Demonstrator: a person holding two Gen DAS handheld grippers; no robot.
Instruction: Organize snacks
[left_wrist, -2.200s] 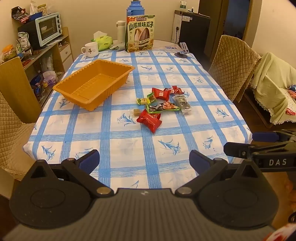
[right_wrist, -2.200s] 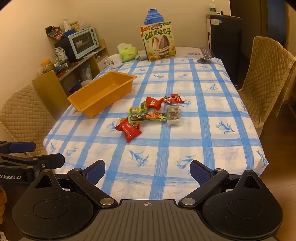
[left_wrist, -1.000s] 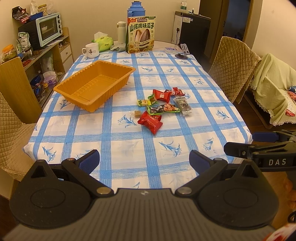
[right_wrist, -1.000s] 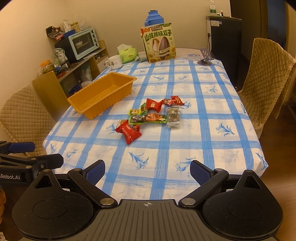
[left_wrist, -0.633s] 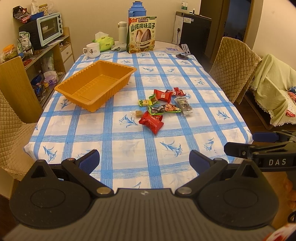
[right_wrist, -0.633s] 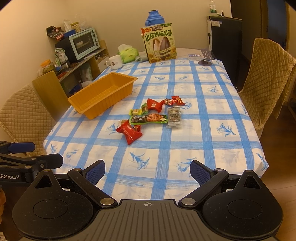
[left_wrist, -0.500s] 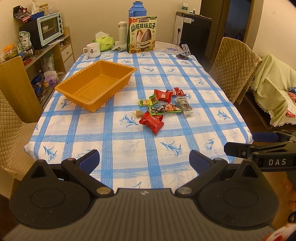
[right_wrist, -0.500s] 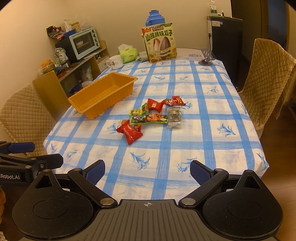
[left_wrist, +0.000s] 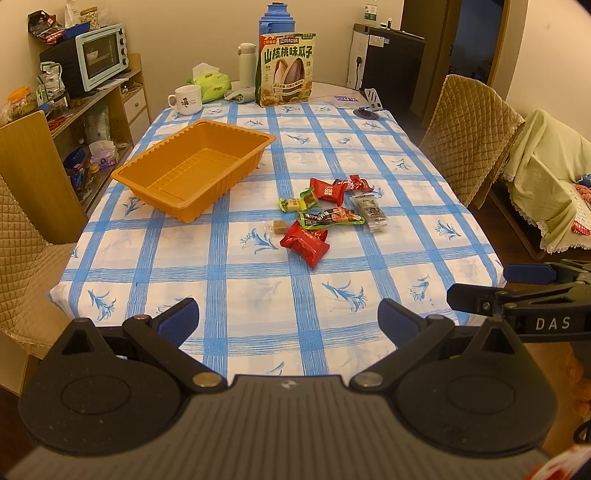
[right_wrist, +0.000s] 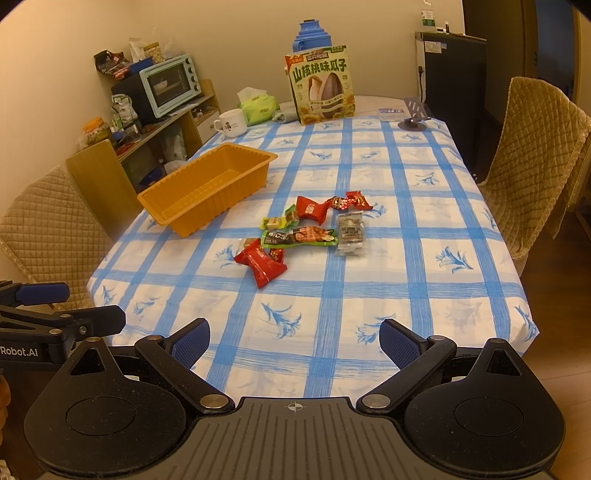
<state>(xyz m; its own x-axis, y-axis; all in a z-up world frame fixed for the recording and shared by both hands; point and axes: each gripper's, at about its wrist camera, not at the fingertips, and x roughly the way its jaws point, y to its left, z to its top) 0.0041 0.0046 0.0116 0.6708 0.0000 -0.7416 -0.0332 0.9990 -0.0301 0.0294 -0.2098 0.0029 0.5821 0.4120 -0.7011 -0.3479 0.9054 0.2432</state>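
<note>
While both grippers hover at table edge, jaws spread, nothing gripped (approach step): next, left gripper (left_wrist: 288, 317) reaches 12 o'clock for red packet (left_wrist: 304, 243); orange tray (left_wrist: 192, 173) at 11.

The worktop (left_wrist: 258, 280) is covered by a blue-and-white checked cloth printed with small blue flowers. At its far end a tall sunflower-seed bag (left_wrist: 287, 69) is stood upright, with a blue thermos (left_wrist: 275, 18) behind it and a slim white flask (left_wrist: 246, 62) just beside it. A white mug (left_wrist: 187, 98) and a green tissue pack (left_wrist: 208, 82) are set near the far left corner. A mint toaster oven (left_wrist: 101, 55) is kept on a wooden shelf unit (left_wrist: 122, 107) along the left wall. A quilted chair (left_wrist: 469, 136) is seen at the right edge, and a black cabinet (left_wrist: 388, 70) against the back wall.
</note>
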